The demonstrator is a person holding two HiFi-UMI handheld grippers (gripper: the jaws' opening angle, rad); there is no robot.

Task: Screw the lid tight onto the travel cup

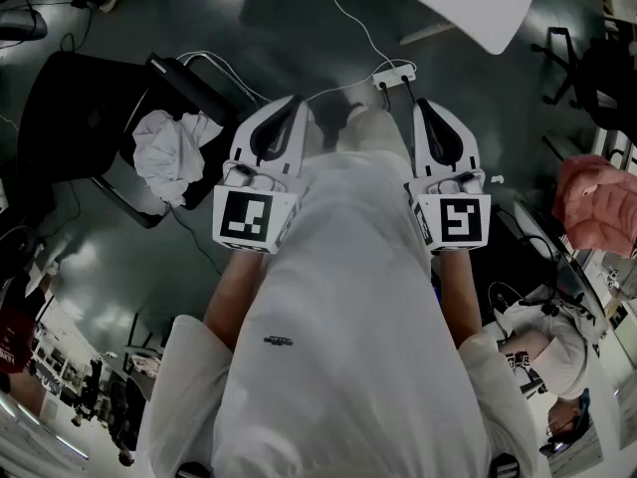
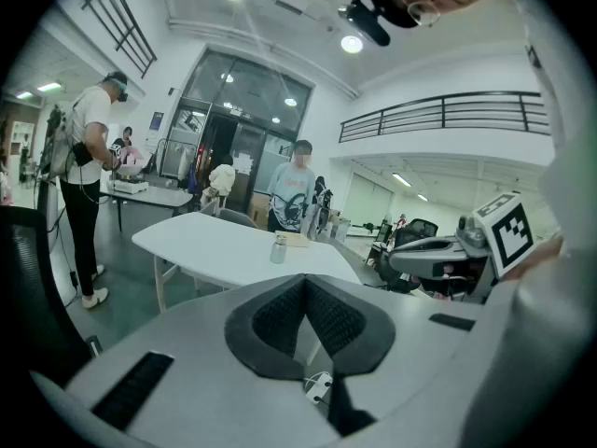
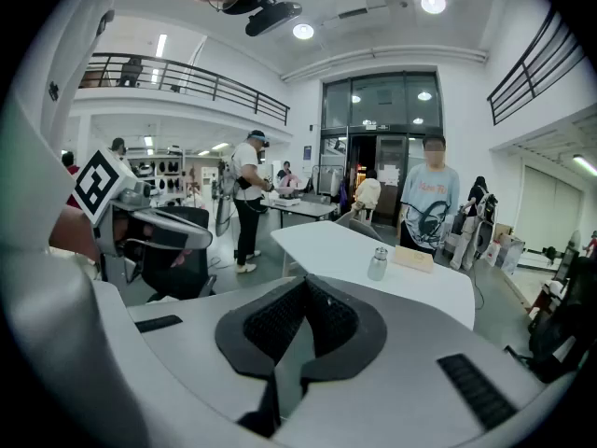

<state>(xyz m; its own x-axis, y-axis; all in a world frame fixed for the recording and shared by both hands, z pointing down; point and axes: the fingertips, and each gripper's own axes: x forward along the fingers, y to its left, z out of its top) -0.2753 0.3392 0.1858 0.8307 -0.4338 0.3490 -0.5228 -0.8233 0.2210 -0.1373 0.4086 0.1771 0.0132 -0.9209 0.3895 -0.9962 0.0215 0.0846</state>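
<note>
At the person's (image 1: 338,297) sides, left tongs (image 2: 305,286) and right tongs (image 3: 303,287) were pressed together, empty; the travel cup (image 3: 377,263) stood on a distant worktop (image 3: 322,245).

Open hall with white walls and a dark, glossy floor (image 1: 299,28). A glazed entrance (image 3: 382,129) occupies the far wall, and a railed mezzanine (image 3: 187,77) runs along one side. Round ceiling lights (image 3: 432,3) are lit. A white table (image 3: 326,245) stands mid-room. A black chair (image 1: 80,118) carries a white cloth (image 1: 174,152), near a floor power strip (image 1: 391,74).
</note>
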